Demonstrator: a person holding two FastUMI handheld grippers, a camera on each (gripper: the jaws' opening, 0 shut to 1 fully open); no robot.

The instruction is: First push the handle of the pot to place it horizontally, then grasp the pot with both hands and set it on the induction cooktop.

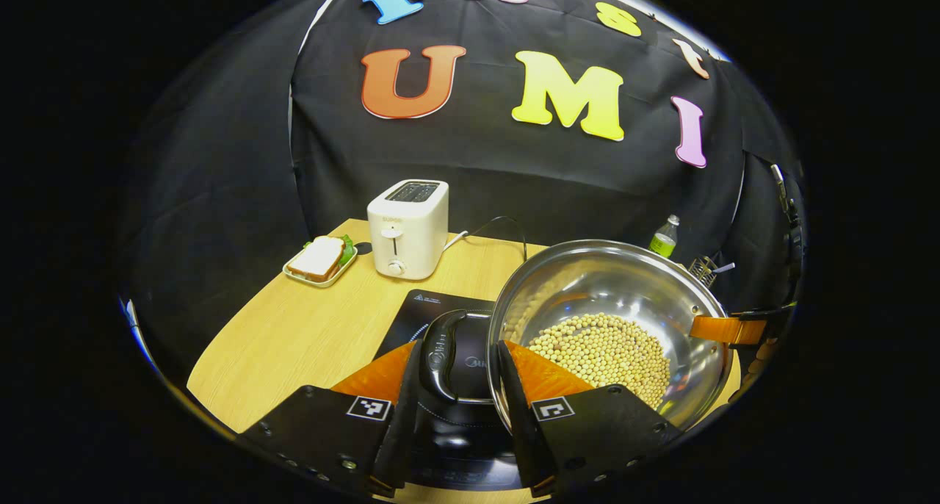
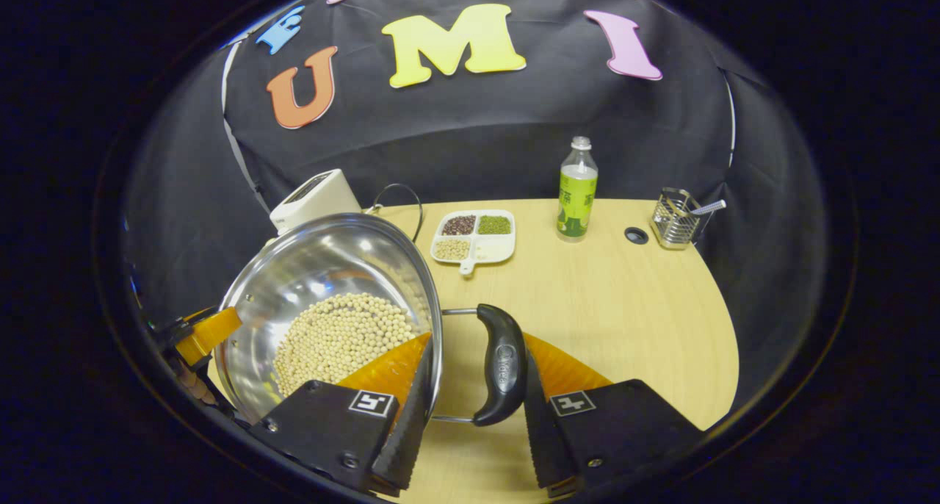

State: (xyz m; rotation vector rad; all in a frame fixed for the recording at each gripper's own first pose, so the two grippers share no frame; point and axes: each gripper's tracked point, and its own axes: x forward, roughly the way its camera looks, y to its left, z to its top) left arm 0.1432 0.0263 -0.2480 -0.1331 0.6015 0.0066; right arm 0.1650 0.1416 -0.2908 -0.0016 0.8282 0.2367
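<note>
Both grippers carry the pot of beans by its two handles.

Left gripper view: left gripper [image 1: 461, 375] jaws grip the pot's [image 1: 609, 269] near handle [image 1: 440, 353] above the induction cooktop [image 1: 422, 309], toaster [image 1: 407, 228] at eleven o'clock. Right gripper view: right gripper [image 2: 476, 386] jaws clamp the opposite handle [image 2: 501, 364], bottle [image 2: 576, 192] at one o'clock.

Right gripper [image 2: 470, 405] straddling pot [image 2: 330, 298] handle [image 2: 499, 364] — beans [image 2: 338, 339] inside, divided dish [image 2: 476, 238], bottle [image 2: 576, 192], wire rack [image 2: 674, 219] behind on table [image 2: 624, 320].

The steel pot [image 1: 609, 298] of pale beans, tilted, hangs above the black induction cooktop [image 1: 433, 309].
</note>
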